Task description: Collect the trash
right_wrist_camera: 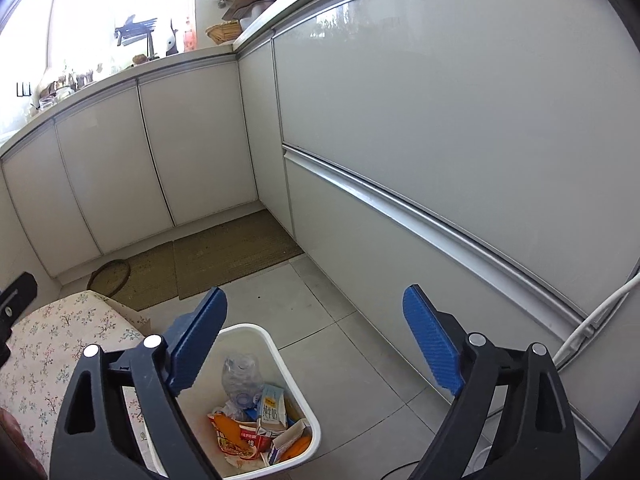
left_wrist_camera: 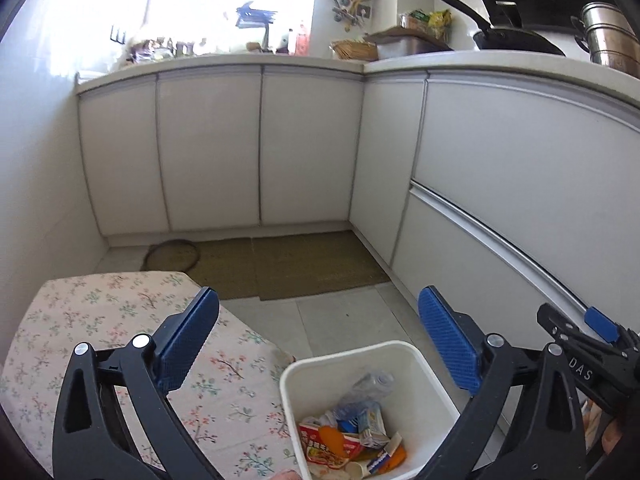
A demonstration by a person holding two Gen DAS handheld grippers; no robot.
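Both grippers are hovering nearest the lens with jaws spread wide and holding nothing, the left gripper above the gap between cloth and bin, the right gripper over the bin's far rim. White kitchen cabinets are filling the background from 9 to 3 o'clock, hemming the work into a narrow floor corner. At 8 o'clock, a floral-clothed bench is standing just beside the bin, likely so litter can be dropped straight across. At 6 o'clock, the white trash bin is sitting on the tiled floor, already holding a crushed plastic bottle, a milk carton and a red snack wrapper, suggesting collection is nearly finished.
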